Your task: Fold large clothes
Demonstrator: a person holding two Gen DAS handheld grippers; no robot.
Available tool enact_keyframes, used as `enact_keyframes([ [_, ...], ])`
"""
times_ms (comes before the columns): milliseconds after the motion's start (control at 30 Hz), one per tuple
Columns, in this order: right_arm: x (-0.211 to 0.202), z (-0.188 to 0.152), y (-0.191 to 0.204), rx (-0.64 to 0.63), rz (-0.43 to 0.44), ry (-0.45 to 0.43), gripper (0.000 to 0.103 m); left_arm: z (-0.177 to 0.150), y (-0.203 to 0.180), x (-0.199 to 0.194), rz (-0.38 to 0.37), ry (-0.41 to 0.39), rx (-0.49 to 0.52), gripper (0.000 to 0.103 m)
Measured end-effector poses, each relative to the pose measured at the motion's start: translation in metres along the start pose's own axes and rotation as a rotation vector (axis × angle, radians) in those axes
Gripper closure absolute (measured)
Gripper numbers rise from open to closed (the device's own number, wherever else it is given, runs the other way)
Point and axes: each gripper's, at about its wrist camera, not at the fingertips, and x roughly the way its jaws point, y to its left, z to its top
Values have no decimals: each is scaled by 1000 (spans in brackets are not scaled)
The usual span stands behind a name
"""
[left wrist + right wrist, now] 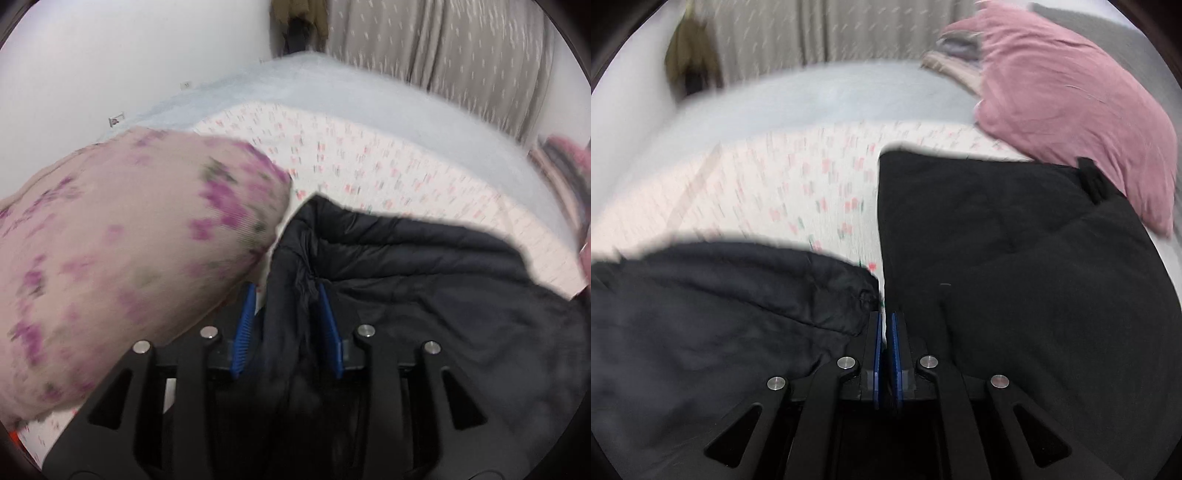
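A black puffer jacket point(406, 280) lies on a bed with a flower-print sheet point(332, 158). My left gripper point(286, 291) is shut on a thick bunched fold of the jacket, which fills the gap between the blue pads point(243, 328). In the right wrist view the jacket shows as a dark mass at the lower left point(713, 314) and a flatter black part at the right point(1015, 258). My right gripper point(885, 317) is shut with its blue pads point(877, 354) nearly together; nothing shows between them, and it sits in the strip of sheet between the two black parts.
A floral pink-and-purple pillow point(122, 258) presses close on the left of my left gripper. A pink pillow point(1071, 103) lies at the far right of the bed. A pale blue blanket point(332, 85) covers the far part. Curtains point(461, 44) and a white wall stand behind.
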Motion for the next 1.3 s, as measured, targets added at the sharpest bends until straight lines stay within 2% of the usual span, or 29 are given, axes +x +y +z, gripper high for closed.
enact_keyframes([
  [100, -47, -3, -9, 37, 20, -101, 86, -8, 5, -53, -18, -91, -23, 60],
  [167, -82, -12, -9, 32, 102, -134, 82, -22, -3, -84, -71, -106, 13, 53],
  [233, -108, -30, -2, 5, 207, -131, 73, -48, -22, -109, -158, -104, 82, 47],
  [300, -125, -52, 15, -43, 267, -125, 44, -74, -45, -119, -229, -77, 169, 45],
  [333, -132, -69, 29, -96, 300, -125, 40, -87, -56, -119, -238, -62, 193, 45],
  [433, -125, -104, 59, -188, 350, -63, 39, -110, -72, -95, -205, 6, 223, 45],
  [500, -104, -117, 65, -188, 337, -5, 39, -117, -68, -70, -180, 50, 212, 43],
  [633, -71, -133, 60, -154, 347, 18, 39, -121, -61, -57, -157, 62, 209, 42],
  [767, -61, -139, 65, -170, 320, 35, 38, -123, -63, -57, -160, 77, 217, 42],
  [867, -70, -136, 60, -122, 323, 58, 38, -118, -56, -66, -176, 95, 184, 42],
  [967, -103, -141, 39, -43, 377, -3, 38, -116, -54, -83, -193, 51, 201, 42],
  [1033, -120, -149, 23, 10, 406, -24, 38, -114, -58, -97, -232, 27, 218, 42],
  [1167, -140, -176, -7, 123, 487, 0, 37, -120, -95, -120, -309, 6, 322, 42],
  [1300, -150, -205, -28, 216, 571, 47, 37, -127, -123, -116, -329, 26, 394, 42],
])
